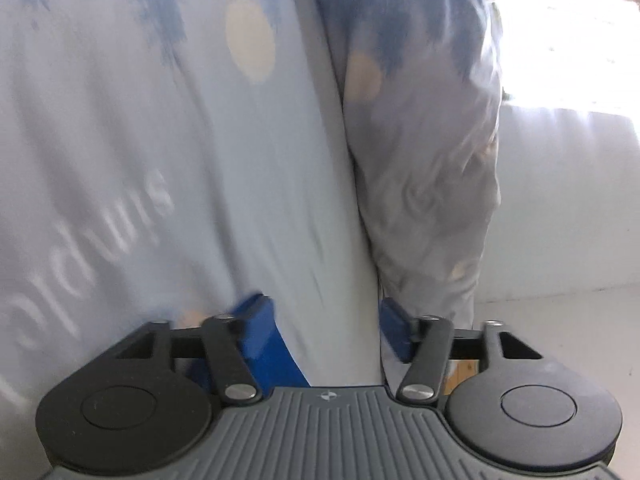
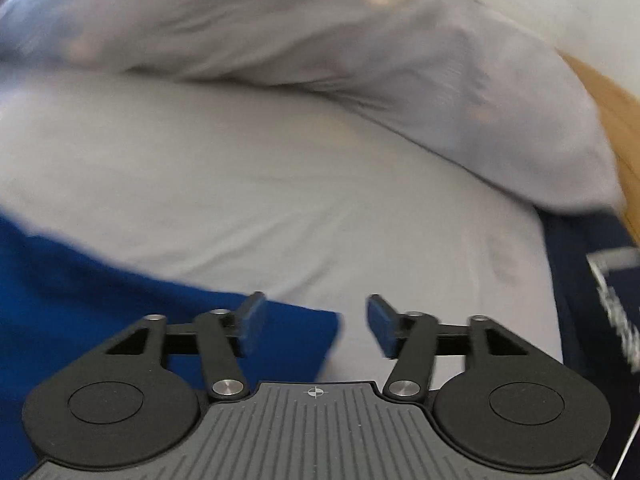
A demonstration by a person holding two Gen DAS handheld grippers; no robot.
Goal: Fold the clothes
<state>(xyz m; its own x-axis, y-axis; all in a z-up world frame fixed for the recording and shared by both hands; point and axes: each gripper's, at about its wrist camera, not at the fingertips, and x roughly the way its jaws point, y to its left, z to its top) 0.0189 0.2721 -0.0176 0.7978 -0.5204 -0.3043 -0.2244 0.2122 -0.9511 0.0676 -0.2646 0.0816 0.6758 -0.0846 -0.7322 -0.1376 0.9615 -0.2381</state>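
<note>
White bedding [image 2: 280,200] carries my work. My left gripper [image 1: 326,320] stands open astride a pale blue printed garment [image 1: 200,160], pads not pressing. My right gripper [image 2: 316,320] stands open, empty, above a blue cloth [image 2: 100,300].

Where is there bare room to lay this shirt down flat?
The pale sheet lies bare between the rumpled grey garment and the blue cloth, bordered on the far side by the navy garment. The left view is filled with the light printed shirt.
</note>
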